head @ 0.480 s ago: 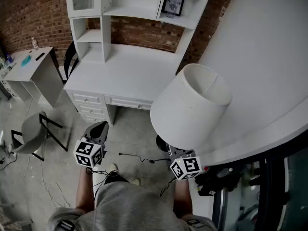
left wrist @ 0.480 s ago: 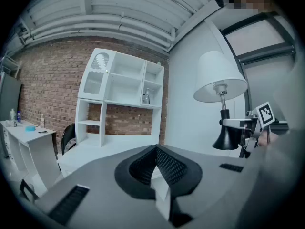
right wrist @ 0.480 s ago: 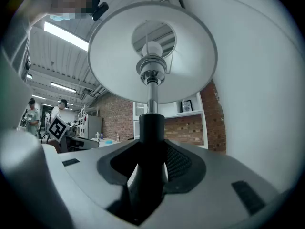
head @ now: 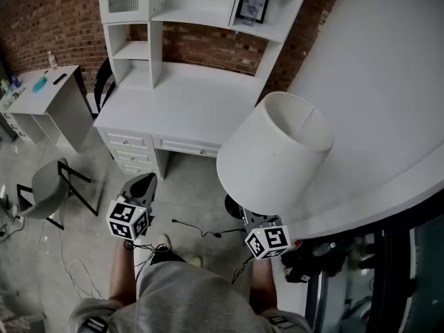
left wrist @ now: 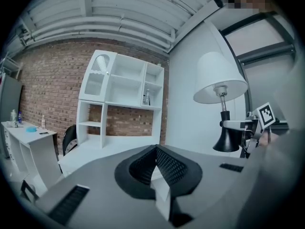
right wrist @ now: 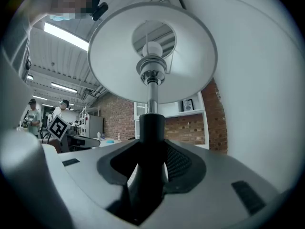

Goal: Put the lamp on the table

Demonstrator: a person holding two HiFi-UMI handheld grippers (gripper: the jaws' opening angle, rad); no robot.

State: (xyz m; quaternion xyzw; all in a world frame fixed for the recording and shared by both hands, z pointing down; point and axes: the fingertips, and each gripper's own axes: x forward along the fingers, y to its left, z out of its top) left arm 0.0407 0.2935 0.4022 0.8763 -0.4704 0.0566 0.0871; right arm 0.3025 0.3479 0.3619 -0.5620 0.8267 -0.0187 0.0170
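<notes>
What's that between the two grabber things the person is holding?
In the head view, only a thin black cord on the concrete floor shows between the left gripper and the right gripper, which is shut on the lamp.

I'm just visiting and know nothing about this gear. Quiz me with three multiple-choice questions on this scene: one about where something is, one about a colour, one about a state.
1. Where is the lamp? A on the desk; B in the right gripper; C on the floor.
2. What colour is its shade? A white; B red; C black.
3. What does the left gripper hold? A a cord; B a frame; C nothing.

Answers: 1 B, the jaws clamp its black stem. 2 A, it shows white in every view. 3 C, its jaws meet with nothing between them.
</notes>
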